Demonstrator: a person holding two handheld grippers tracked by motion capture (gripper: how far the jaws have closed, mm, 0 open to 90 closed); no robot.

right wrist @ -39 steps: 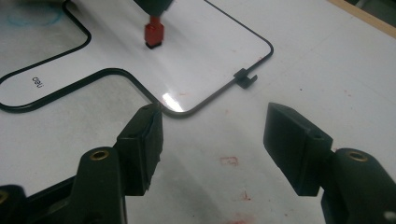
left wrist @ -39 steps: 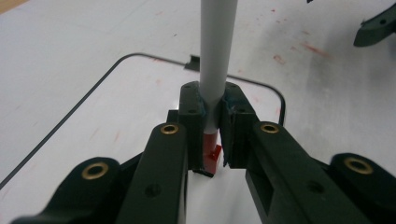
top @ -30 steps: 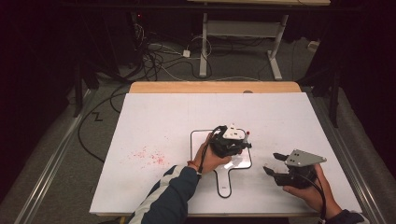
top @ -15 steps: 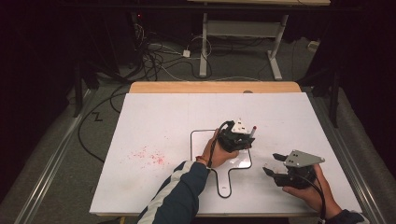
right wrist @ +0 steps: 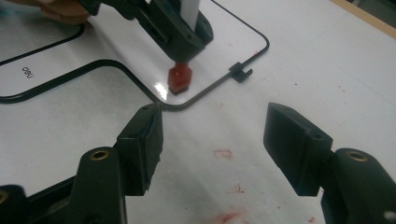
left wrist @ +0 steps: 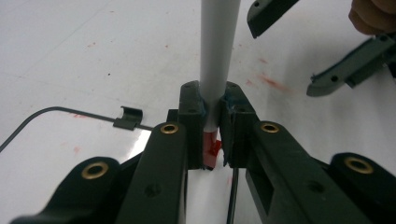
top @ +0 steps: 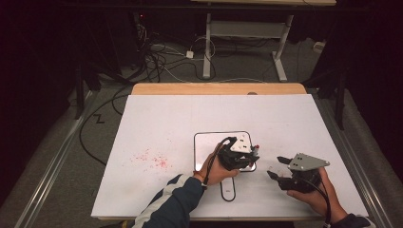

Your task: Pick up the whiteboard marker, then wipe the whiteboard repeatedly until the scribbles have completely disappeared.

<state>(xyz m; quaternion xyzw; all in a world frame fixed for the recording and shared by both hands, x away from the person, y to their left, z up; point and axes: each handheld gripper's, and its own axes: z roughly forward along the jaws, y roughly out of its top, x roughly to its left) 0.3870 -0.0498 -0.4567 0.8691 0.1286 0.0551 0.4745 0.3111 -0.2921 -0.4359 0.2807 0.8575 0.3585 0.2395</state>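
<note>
At the lower right of the high view, the right gripper [top: 281, 167] is held low over the white table [top: 157, 123], its jaws spread apart with bare surface between them. Just left, in the lower centre, the left gripper [top: 250, 156] is clamped on a white marker [left wrist: 217, 56], whose red tip [right wrist: 180, 78] is seen at the right corner of a small black-rimmed whiteboard [top: 204, 145]. Red smears [top: 153, 159] lie to the lower left. Open table is left toward the upper edge, where a wooden strip [top: 218, 89] borders it.
</note>
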